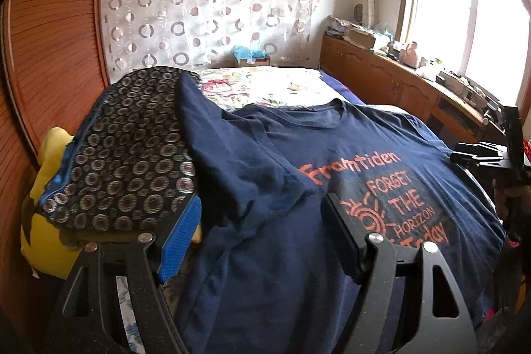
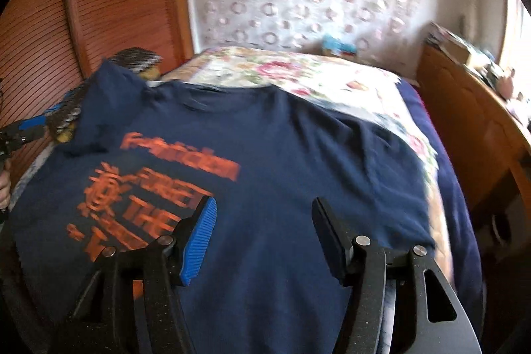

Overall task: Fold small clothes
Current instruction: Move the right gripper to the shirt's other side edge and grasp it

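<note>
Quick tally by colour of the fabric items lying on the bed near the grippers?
Navy: 1, the t-shirt with orange print
Black with silver circles: 1, the patterned cloth
Yellow: 1, the cloth under the patterned one
Floral: 1, the bedspread
Total: 4

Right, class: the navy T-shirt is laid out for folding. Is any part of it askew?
Yes. One sleeve of the navy T-shirt is not flat: it rides up over the ring-patterned cloth beside it, creased.
</note>
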Demonstrator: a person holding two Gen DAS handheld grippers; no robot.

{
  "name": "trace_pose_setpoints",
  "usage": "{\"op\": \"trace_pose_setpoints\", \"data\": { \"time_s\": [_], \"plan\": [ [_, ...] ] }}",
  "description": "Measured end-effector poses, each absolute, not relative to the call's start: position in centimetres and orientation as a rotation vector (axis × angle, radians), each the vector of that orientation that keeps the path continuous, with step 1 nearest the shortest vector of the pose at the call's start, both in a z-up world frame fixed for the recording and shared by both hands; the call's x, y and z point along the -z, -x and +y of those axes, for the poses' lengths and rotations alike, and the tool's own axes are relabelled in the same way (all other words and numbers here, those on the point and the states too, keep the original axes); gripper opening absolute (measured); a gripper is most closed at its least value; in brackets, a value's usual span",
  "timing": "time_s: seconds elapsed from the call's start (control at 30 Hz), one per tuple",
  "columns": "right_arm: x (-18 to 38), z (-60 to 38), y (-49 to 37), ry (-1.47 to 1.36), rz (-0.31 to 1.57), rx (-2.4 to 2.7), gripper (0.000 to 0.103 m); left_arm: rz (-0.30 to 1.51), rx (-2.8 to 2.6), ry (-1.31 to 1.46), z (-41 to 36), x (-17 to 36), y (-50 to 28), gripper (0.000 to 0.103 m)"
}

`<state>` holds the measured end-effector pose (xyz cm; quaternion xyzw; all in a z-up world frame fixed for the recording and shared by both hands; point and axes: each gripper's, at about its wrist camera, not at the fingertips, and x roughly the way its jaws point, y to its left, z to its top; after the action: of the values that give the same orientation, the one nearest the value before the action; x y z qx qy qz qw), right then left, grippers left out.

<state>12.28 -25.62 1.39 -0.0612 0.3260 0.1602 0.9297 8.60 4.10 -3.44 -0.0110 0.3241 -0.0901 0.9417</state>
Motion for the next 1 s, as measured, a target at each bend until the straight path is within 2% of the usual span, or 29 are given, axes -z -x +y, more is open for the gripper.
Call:
{"op": "trace_pose_setpoints", "data": {
  "time_s": [0.37, 0.63, 0.73, 0.8, 0.97, 1.0],
  "plan": [
    [-0.8, -31.1, -13.0, 0.011, 0.722, -0.151, 0.062, 0.736, 0.241, -0.012, 1.0, 5.2, -10.5, 0.075],
    [-0.5, -30.4, -15.0, -0.068, 0.787, -0.149, 0.061, 0.833, 0.272, -0.053, -0.8, 7.0, -12.1, 0.075],
    [-0.6, -29.9, -15.5, -0.073, 0.803, -0.165, 0.059, 0.865, 0.278, -0.067, -1.3, 7.7, -12.2, 0.075],
    [-0.6, -30.1, -16.0, -0.081, 0.813, -0.181, 0.056, 0.879, 0.277, -0.076, -1.5, 8.0, -12.3, 0.075],
    [-0.8, -30.4, -16.3, -0.07, 0.822, -0.204, 0.033, 0.901, 0.275, -0.103, -2.0, 8.8, -12.5, 0.076],
    [-0.9, -30.2, -16.2, -0.057, 0.819, -0.197, 0.031, 0.902, 0.273, -0.111, -2.1, 8.8, -12.5, 0.077]
  ]
}}
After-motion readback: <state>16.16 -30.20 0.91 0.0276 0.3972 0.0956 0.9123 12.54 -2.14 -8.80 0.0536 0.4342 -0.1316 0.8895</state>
